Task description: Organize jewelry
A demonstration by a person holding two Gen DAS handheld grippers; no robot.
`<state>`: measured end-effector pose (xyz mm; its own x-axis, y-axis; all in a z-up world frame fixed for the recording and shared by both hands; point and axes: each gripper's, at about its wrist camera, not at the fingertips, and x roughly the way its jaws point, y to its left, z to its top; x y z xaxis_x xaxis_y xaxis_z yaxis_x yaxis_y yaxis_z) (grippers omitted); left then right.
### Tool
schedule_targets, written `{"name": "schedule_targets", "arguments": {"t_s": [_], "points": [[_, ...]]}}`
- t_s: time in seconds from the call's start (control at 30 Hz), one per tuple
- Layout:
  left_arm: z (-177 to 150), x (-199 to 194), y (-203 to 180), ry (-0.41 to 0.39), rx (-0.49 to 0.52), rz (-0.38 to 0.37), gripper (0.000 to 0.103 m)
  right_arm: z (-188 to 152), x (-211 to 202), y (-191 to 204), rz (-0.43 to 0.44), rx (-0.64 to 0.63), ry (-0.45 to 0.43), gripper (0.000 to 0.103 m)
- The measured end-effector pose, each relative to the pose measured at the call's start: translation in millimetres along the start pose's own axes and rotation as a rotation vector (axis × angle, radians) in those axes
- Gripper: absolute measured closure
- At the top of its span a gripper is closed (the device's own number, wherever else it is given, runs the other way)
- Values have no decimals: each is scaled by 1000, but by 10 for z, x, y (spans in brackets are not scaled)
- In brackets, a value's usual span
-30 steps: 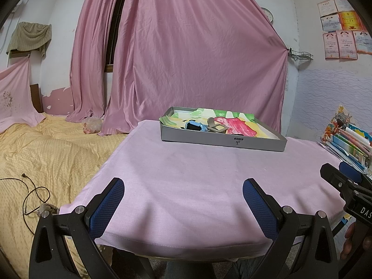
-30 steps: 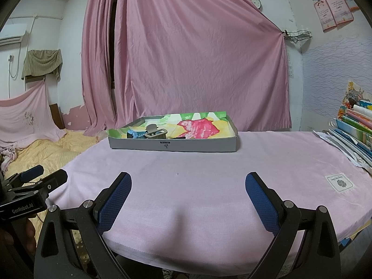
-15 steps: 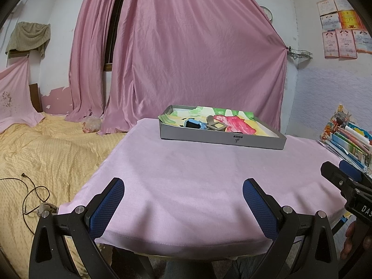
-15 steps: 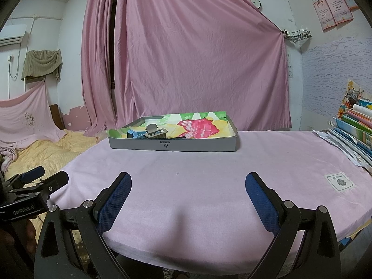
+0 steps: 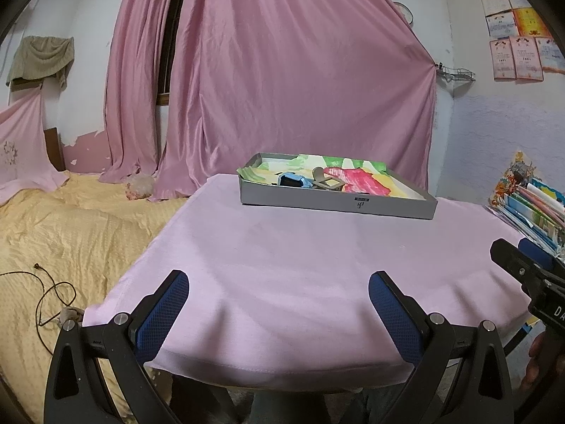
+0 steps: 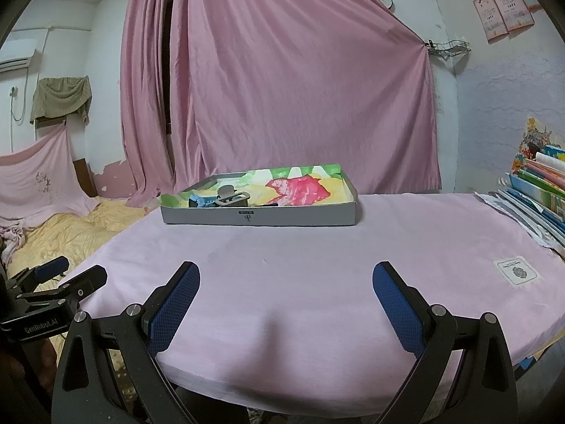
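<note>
The left gripper [image 5: 279, 304] and the right gripper [image 6: 286, 293] both hang over the near edge of the pink-covered table [image 6: 317, 265], each with its blue-padded fingers spread wide and nothing between them. The shallow grey tray [image 5: 335, 205] sits well apart from both, at the far side of the table. Inside it, on a brightly coloured paper lining, lie a blue watch [image 5: 292, 181] and, just beside it, a grey clasp-like piece [image 6: 231, 198].

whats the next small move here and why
Probably advance the left tongs toward the gray tray: both tongs, left and right, are open and empty at the table's near edge, while the blue item lies in the tray's left end.
</note>
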<state>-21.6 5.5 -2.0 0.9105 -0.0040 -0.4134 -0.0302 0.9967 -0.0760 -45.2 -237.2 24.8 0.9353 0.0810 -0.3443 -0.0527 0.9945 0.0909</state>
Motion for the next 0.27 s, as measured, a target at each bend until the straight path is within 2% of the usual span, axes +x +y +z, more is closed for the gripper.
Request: {"name": "schedule_targets", "arguments": {"t_s": [0.27], "points": [[6, 17, -9, 5, 5, -2, 1, -10, 53, -27, -2, 9, 13, 7]]}}
